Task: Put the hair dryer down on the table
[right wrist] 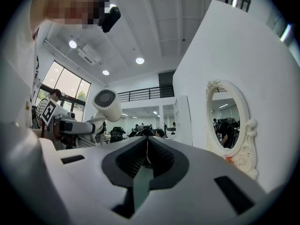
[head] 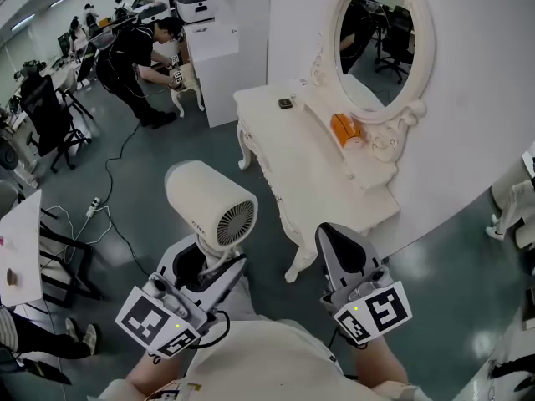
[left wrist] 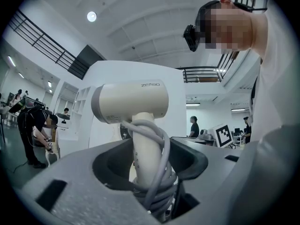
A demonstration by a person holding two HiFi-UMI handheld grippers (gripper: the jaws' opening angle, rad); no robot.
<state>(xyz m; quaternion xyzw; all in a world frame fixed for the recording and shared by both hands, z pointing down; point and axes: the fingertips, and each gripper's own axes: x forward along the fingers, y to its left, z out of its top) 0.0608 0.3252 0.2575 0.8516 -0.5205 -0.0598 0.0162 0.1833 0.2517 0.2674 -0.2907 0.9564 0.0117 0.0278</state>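
Hair dryer (head: 211, 205) stands upright, its handle clamped by fingers of left gripper (head: 203, 266); right gripper (head: 334, 237) fingers shut, empty.

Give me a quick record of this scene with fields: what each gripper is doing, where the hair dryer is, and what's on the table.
left gripper: shut on the hair dryer handle, with the cord wound round it
right gripper: shut, empty
hair dryer: held in the air, not yet over the table
table: white, holds a small dark object and an orange item below the mirror
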